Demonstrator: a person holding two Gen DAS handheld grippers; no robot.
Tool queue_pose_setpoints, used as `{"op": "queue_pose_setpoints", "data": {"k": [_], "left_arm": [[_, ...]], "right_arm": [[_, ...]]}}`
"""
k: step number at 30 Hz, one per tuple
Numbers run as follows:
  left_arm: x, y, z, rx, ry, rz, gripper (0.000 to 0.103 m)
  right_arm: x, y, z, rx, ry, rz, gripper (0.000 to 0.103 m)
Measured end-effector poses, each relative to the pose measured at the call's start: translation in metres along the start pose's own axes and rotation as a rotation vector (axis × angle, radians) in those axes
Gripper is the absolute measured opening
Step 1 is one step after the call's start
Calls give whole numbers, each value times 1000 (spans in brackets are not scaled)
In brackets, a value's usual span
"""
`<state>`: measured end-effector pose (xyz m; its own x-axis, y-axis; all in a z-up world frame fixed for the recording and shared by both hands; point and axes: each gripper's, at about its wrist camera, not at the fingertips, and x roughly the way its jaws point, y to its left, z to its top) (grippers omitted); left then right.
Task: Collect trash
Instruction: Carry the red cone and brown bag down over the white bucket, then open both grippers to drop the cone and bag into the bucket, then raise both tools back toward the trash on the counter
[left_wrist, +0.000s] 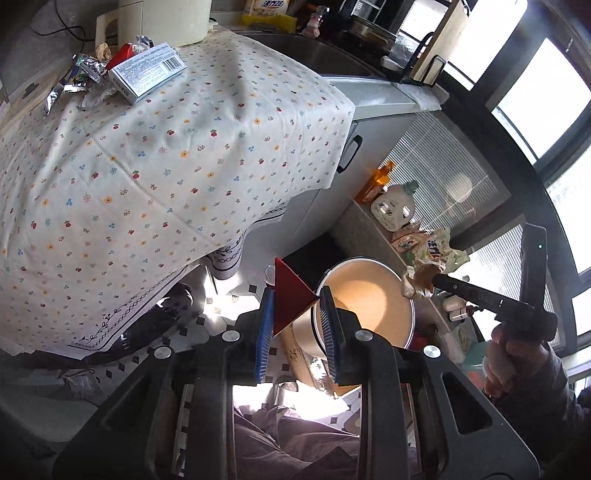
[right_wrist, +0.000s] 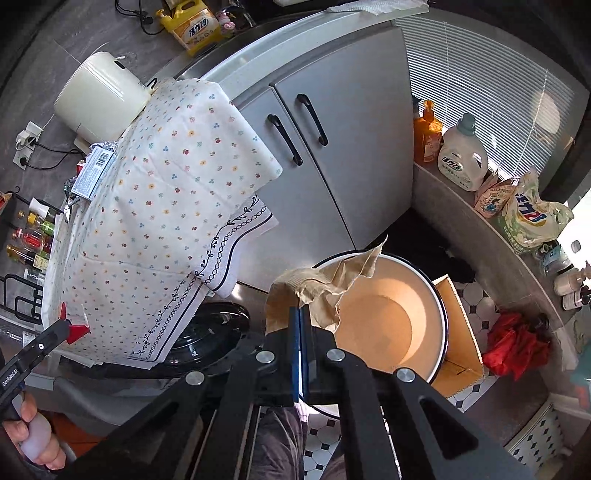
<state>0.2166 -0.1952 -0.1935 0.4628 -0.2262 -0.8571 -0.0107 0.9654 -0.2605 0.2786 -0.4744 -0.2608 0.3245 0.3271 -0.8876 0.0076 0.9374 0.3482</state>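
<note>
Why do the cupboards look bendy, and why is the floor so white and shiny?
Right wrist view: the fisheye lens curves the cupboards. Left wrist view: sunlight from the windows washes out the floor into glare.

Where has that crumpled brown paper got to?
The brown paper is pinched in the right gripper, held over the near rim of the round bin on the floor, below the cabinet doors.
</note>
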Motion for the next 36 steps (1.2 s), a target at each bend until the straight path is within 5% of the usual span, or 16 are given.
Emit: {"op": "queue_pose_setpoints", "data": {"k": [6, 9, 26, 28, 30, 36], "left_arm": [[12, -21, 2, 55, 30, -21, 25], [18, -32, 4, 76, 40, -42, 25], [83, -124, -1, 226, 154, -256, 25], [86, -134, -1, 248, 159, -282, 38], [82, -137, 1, 246, 128, -293, 74], [67, -121, 11, 202, 80, -281, 84]], "right_arm": [[10, -24, -9, 68, 50, -10, 9], [2, -33, -13, 107, 31, -18, 51], [-90, -74, -47, 211, -90, -110, 51], [-101, -76, -50, 221, -108, -120, 53], [-110, -78, -52, 229, -124, -129, 55], [-112, -73, -50, 213, -132, -127, 61]]}}
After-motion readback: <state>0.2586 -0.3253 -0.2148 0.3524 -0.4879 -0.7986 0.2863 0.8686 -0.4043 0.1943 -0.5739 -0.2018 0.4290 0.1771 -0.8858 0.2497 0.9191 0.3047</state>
